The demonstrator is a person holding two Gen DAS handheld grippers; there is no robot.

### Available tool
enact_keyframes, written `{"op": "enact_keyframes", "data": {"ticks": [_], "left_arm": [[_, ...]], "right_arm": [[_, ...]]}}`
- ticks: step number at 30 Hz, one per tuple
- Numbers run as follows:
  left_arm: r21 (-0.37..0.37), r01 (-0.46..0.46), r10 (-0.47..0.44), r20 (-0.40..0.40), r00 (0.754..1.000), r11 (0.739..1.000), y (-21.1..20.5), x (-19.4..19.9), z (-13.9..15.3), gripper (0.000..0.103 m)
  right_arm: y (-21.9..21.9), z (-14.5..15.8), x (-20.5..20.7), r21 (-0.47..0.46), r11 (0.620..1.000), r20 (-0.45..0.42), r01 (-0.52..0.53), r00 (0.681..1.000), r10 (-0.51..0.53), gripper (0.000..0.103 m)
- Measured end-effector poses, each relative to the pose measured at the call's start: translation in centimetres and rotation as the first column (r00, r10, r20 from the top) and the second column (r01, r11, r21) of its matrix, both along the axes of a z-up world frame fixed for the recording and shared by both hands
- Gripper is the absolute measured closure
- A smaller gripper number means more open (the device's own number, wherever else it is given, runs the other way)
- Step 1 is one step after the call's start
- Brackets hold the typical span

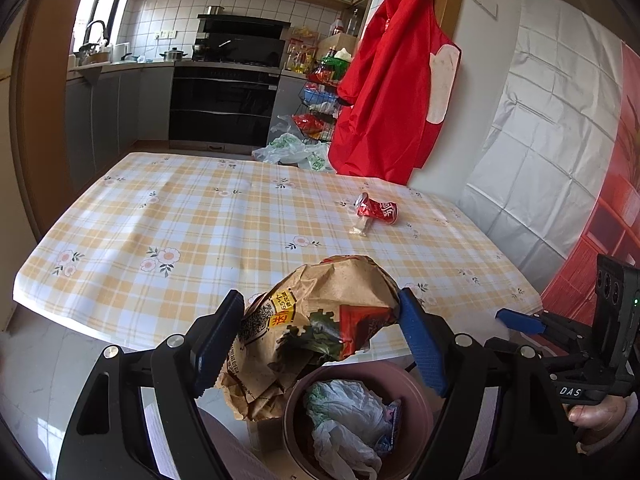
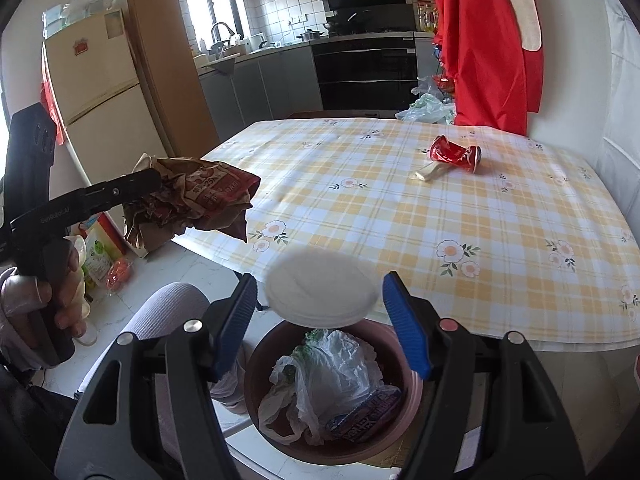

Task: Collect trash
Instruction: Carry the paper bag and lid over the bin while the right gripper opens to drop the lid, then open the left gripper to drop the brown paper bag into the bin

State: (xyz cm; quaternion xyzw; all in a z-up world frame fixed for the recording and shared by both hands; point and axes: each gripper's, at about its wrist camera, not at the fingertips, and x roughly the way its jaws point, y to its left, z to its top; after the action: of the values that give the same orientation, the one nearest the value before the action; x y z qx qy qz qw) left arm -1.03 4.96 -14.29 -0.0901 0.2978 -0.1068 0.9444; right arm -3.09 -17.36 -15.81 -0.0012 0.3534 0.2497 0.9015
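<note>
Two grippers, paper bag [image 1: 320, 320] clamped left, lid [image 2: 322, 290] between right

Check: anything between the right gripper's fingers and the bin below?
Yes. In the right wrist view a white round lid, blurred, sits between the right gripper fingers, untouched, directly above the pink bin.

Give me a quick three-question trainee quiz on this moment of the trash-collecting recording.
1. True or false: the crushed red can already lies in the bin.
2. What is the left gripper clamped on? A) a crumpled brown paper bag B) a glass bottle C) a spoon
3. Fill in: the crumpled white bag inside the bin is made of ___.
Key: 1 false, the can lies on the table; 2 A; 3 plastic.
</note>
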Motion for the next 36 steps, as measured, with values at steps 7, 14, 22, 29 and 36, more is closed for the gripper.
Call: {"op": "enact_keyframes", "data": {"ticks": [7,14,22,29,36], "left_arm": [[0.006,0.01,-0.01,0.028,1.0,1.0,-0.1,-0.6,0.5,0.027],[0.012,0.068,-0.069,0.05,0.996,0.998,-1.4,-1.2,1.5,0.027],[0.027,0.183,-0.184,0.023,0.983,0.983,-4.3,-1.2,1.5,0.026],[0.038,0.268,-0.268,0.004,0.963,0.963,-6.8,-1.0,1.1,0.026],[0.06,0.316,-0.316,-0.003,0.949,0.947,-9.2,-0.2,0.7,0.02]], "right_arm": [[-1.2,2.7,-0.7,-0.01,0.996,0.129,0.094,0.987,-0.092,0.007],[-4.3,5.3,-0.7,0.022,0.971,0.209,0.237,0.949,-0.236,0.006],[-6.9,5.9,-0.5,0.054,0.953,0.224,0.298,0.927,-0.302,0.006],[-7.9,5.5,-0.4,0.059,0.945,0.211,0.32,0.922,-0.326,0.006],[-8.3,5.3,-0.3,0.055,0.941,0.201,0.335,0.919,-0.339,0.006]]}}
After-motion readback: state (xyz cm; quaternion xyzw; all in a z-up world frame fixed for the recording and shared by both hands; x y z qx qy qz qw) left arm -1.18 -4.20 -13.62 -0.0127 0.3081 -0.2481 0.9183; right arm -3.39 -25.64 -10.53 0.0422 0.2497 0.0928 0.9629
